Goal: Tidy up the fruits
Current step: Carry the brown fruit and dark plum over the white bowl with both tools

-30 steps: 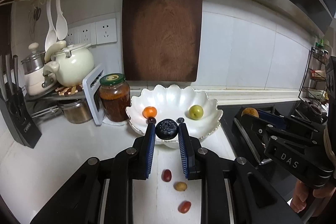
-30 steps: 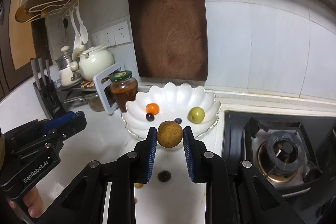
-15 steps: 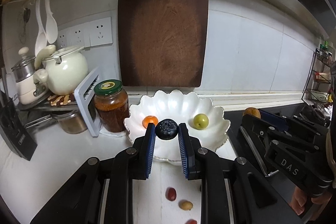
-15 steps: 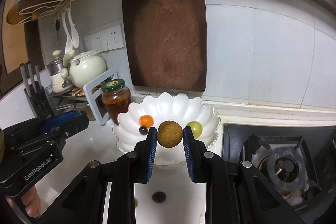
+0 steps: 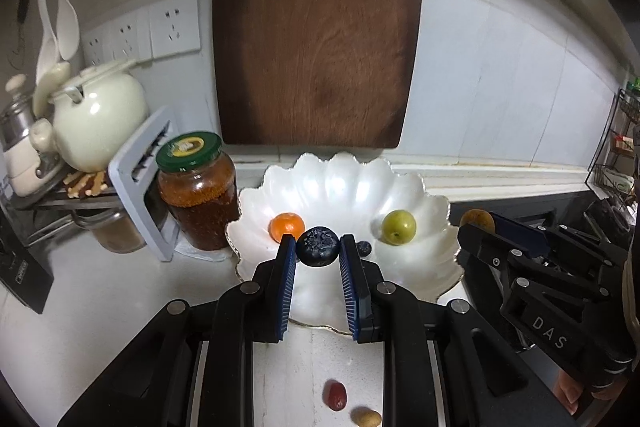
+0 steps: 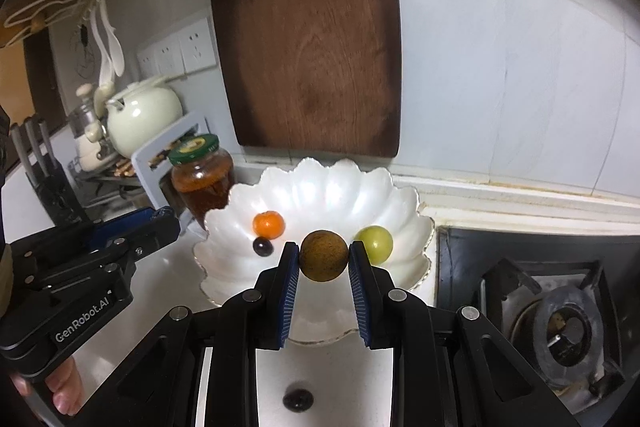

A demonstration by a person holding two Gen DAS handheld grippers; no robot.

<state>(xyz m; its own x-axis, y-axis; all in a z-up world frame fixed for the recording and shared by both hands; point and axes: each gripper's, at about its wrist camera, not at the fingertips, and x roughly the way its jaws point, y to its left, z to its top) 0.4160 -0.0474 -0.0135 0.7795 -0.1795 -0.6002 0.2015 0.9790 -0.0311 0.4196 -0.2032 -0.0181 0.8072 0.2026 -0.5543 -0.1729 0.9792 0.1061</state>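
Taking the white scalloped bowl (image 5: 434, 211) as landmark, left to right.

Left of the bowl, touching or nearly touching its rim: a jar (image 5: 198, 197) with a green lid, full of something reddish. Not part of the job.

Inside the bowl, left part: a small orange fruit (image 5: 286, 226), with a little dark grape (image 6: 263, 247) just in front of it. Right part: a green plum (image 5: 398, 227), and a small blueberry (image 5: 364, 247) near the middle front.

Over the bowl's front rim, left-hand side: left gripper (image 5: 318, 251) clamped on a dark blue, rough-skinned fruit (image 5: 318, 246), pinched across its widest part by the blue ribbed pads. Probably light and soft; skin likely to bruise or split under more squeeze, so best let down gently, low over the bowl floor.

Over the front rim, further right: right gripper (image 6: 323, 255) closed on a round brown fruit (image 6: 323, 255), again held at its equator. Looks dry-skinned, firm and light; round enough to roll once freed, so better released in a clear spot between orange fruit and plum.

In front of the bowl, on the white counter (image 5: 100, 303): a red date-like fruit (image 5: 334, 395), a tan oval one (image 5: 366, 417) beside it, and one dark grape (image 6: 297, 399). All small, smooth, apt to slip or squirt out; best gripped across the short axis, squarely on the pads.
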